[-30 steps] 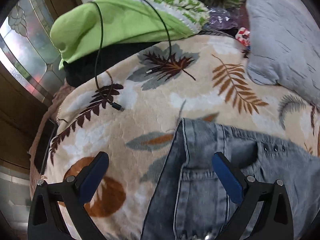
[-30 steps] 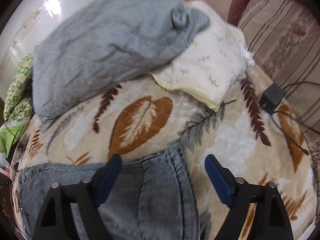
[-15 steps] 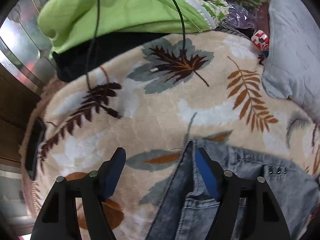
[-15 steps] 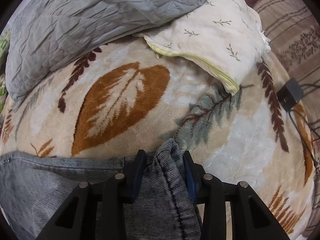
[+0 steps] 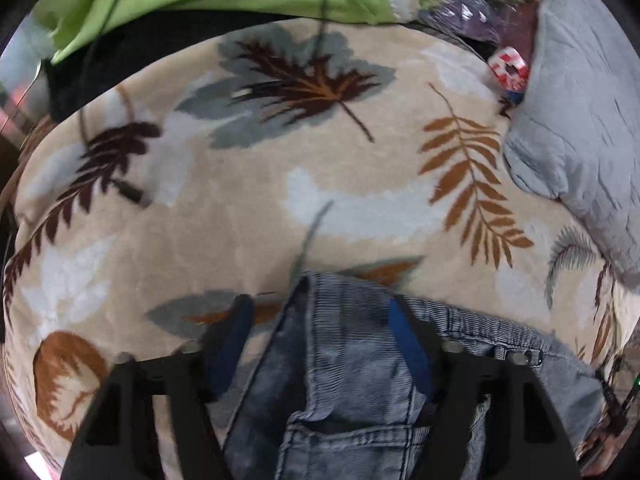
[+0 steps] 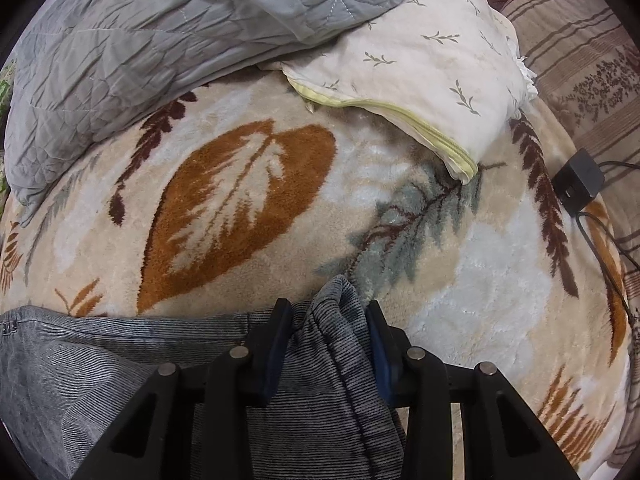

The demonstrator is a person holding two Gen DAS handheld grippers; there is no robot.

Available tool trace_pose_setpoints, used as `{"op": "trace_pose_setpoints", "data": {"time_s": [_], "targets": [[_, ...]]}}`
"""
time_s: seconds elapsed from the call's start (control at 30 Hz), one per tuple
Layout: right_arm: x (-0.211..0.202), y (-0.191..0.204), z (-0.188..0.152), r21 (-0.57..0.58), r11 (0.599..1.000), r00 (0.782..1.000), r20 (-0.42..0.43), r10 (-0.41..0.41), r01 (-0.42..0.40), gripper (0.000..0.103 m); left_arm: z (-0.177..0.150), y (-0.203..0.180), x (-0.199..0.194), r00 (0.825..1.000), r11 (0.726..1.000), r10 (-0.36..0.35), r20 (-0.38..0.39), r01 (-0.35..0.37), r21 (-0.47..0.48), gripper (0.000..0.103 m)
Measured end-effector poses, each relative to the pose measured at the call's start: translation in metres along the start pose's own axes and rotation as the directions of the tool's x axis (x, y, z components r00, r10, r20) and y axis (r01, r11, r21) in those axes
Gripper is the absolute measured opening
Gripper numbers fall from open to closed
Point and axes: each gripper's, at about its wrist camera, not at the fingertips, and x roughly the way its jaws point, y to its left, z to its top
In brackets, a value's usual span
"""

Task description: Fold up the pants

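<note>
Jaws closing (left), pinching pants (image 6: 332,360).

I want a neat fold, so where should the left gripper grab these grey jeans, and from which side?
Take the jeans at the waistband corner, from above. It lies flat on the blanket as a stiff seamed edge, already between the closing jaws of the left gripper. The right gripper pinches the other corner.
</note>
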Motion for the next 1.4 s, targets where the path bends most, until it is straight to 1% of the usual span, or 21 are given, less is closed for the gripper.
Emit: {"op": "trace_pose_setpoints", "data": {"time_s": [0.03,0.07,0.1,0.13,0.23,0.3,0.4,0.5,0.57,0.6,0.67,0.7,0.73,0.77,0.8,0.9,0.97,1.07,1.2,1.23,1.4], "targets": [[0.000,0.000,0.001,-0.002,1.000,1.000,0.004,-0.004,0.004,0.039,0.001,-0.003,0.004,1.000,1.000,-0.001,-0.016,0.001,0.001,0.041],[0.000,0.000,0.001,-0.003,1.000,1.000,0.009,-0.007,0.007,0.038,0.002,-0.004,0.005,1.000,1.000,0.004,-0.005,-0.004,-0.007,0.039],[-0.001,0.001,0.001,-0.004,1.000,1.000,0.018,-0.008,0.008,0.036,0.003,-0.005,0.004,1.000,1.000,0.000,0.003,0.000,-0.009,0.027],[-0.004,0.001,0.001,-0.006,1.000,1.000,0.028,-0.013,0.013,0.031,0.005,-0.005,0.003,1.000,1.000,-0.026,0.005,0.026,-0.010,0.018],[-0.017,-0.002,0.006,0.008,1.000,0.998,0.069,-0.011,0.011,0.020,0.007,-0.004,-0.006,0.998,0.997,-0.064,0.022,0.065,-0.036,0.014],[-0.030,-0.006,0.013,0.033,0.999,0.995,0.093,0.022,-0.025,0.017,0.007,-0.005,-0.017,0.996,0.996,-0.076,0.049,0.078,-0.036,0.013],[-0.062,-0.004,0.023,0.031,0.998,0.984,0.173,0.050,-0.057,0.016,0.003,-0.011,-0.050,0.987,0.993,-0.115,0.110,0.118,-0.018,0.012],[-0.101,-0.001,0.028,0.020,0.995,0.961,0.262,0.086,-0.095,0.015,-0.007,-0.006,-0.096,0.963,0.981,-0.193,0.187,0.196,0.004,0.012],[-0.131,-0.005,0.026,0.027,0.991,0.934,0.339,0.117,-0.134,0.015,-0.016,0.003,-0.125,0.944,0.970,-0.238,0.229,0.242,0.009,0.012],[-0.144,-0.009,0.024,0.041,0.986,0.917,0.377,0.134,-0.162,0.015,-0.020,0.007,-0.140,0.933,0.965,-0.258,0.252,0.263,0.014,0.012],[-0.164,-0.021,0.013,0.064,0.968,0.872,0.451,0.189,-0.242,0.015,-0.036,0.021,-0.169,0.910,0.956,-0.284,0.303,0.292,0.019,0.012],[-0.170,-0.026,0.004,0.056,0.963,0.854,0.478,0.207,-0.265,0.015,-0.047,0.028,-0.182,0.894,0.948,-0.307,0.328,0.316,0.025,0.012],[-0.171,-0.029,-0.004,0.046,0.965,0.850,0.485,0.205,-0.259,0.015,-0.060,0.035,-0.191,0.877,0.940,-0.330,0.349,0.340,0.035,0.012],[-0.170,-0.032,-0.017,0.034,0.968,0.852,0.483,0.202,-0.248,0.015,-0.071,0.041,-0.198,0.868,0.937,-0.341,0.360,0.347,0.050,0.012],[-0.168,-0.038,-0.028,0.031,0.966,0.854,0.474,0.213,-0.258,0.015,-0.088,0.047,-0.204,0.866,0.939,-0.338,0.367,0.339,0.065,0.012],[-0.158,-0.063,-0.077,0.058,0.946,0.859,0.440,0.263,-0.319,0.015,-0.138,0.061,-0.210,0.872,0.945,-0.326,0.364,0.315,0.093,0.012],[-0.158,-0.076,-0.118,0.062,0.938,0.858,0.429,0.284,-0.341,0.015,-0.172,0.075,-0.210,0.876,0.947,-0.320,0.362,0.304,0.101,0.012],[-0.158,-0.088,-0.172,0.069,0.935,0.864,0.410,0.292,-0.349,0.015,-0.220,0.100,-0.199,0.892,0.956,-0.294,0.342,0.280,0.092,0.012],[-0.151,-0.105,-0.225,0.119,0.921,0.873,0.383,0.301,-0.370,0.015,-0.261,0.127,-0.171,0.915,0.958,-0.283,0.287,0.283,0.040,0.012],[-0.148,-0.107,-0.234,0.122,0.923,0.878,0.375,0.297,-0.365,0.015,-0.269,0.133,-0.161,0.921,0.960,-0.275,0.274,0.279,0.025,0.012],[-0.120,-0.115,-0.264,0.162,0.916,0.901,0.309,0.305,-0.366,0.016,-0.294,0.153,-0.122,0.936,0.953,-0.283,0.212,0.299,-0.051,0.014]]}}
